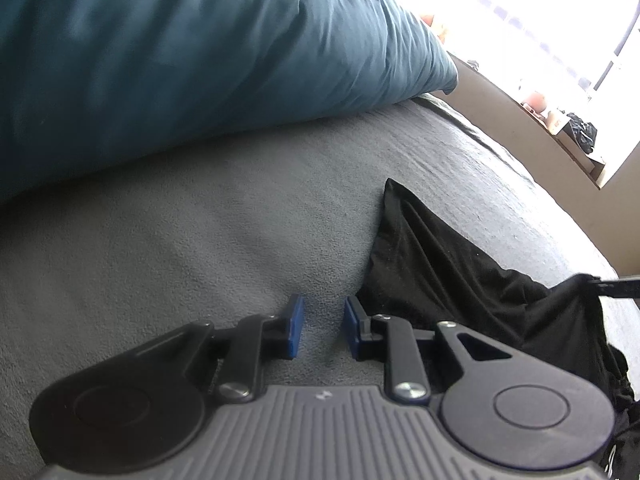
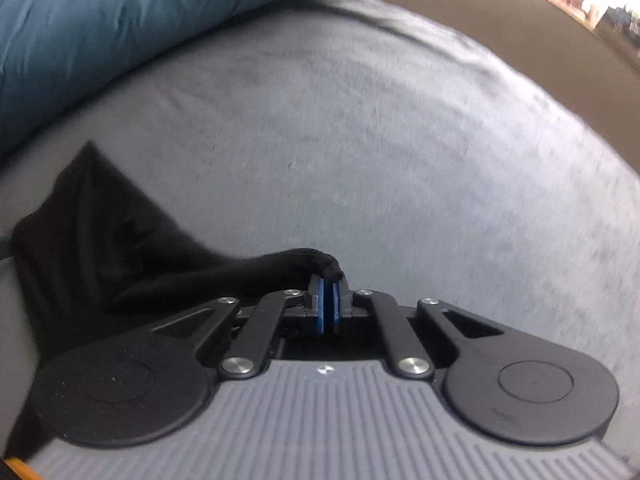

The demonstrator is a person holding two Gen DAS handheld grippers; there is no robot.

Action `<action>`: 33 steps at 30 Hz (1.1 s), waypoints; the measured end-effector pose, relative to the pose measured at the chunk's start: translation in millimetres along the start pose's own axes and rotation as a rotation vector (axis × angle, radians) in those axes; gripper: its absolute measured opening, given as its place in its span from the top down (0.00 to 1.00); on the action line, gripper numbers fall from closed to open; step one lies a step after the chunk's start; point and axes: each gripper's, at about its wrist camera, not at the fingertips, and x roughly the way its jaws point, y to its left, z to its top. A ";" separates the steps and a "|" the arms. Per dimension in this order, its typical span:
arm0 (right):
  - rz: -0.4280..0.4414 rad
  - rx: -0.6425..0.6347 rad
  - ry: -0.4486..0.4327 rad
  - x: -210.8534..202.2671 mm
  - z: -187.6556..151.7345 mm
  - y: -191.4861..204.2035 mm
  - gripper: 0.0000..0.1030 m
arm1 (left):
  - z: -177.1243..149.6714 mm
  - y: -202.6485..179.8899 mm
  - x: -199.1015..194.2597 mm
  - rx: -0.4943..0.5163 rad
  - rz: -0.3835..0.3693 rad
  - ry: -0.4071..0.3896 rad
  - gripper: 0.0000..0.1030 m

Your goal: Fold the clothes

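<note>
Grey bedspread [image 2: 400, 140]: black garment [image 2: 100, 240] trails toward 9 o'clock from right gripper [image 2: 329, 280], clamped on its edge; left gripper [image 1: 323, 328] slightly parted, empty.

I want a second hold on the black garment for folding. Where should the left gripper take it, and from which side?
Probably the pointed corner of the black garment: it lies flat on the grey blanket, free, with bare blanket around it. The open left gripper could come from the blanket side and pinch the edge. The right gripper is shut on another bunched edge.
</note>
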 end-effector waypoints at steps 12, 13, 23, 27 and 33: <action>-0.141 0.267 0.042 22.6 -0.5 -19.9 0.40 | -0.4 4.2 -3.9 -0.013 -0.009 0.000 0.77; -0.151 0.316 0.043 19.7 -1.2 -26.5 0.40 | 0.7 5.4 -5.6 -0.024 -0.011 0.003 0.77; 0.136 0.608 -0.094 -84.3 -67.7 -33.0 0.42 | 41.6 -4.2 -22.0 0.031 -0.062 -0.082 0.57; 0.267 0.625 -0.051 -133.0 -121.8 -10.4 0.42 | 72.9 -42.7 24.2 0.255 -0.128 -0.007 0.51; 0.290 0.614 0.060 -201.1 -209.4 11.9 0.41 | 78.1 -106.1 67.0 0.808 -0.201 0.026 0.50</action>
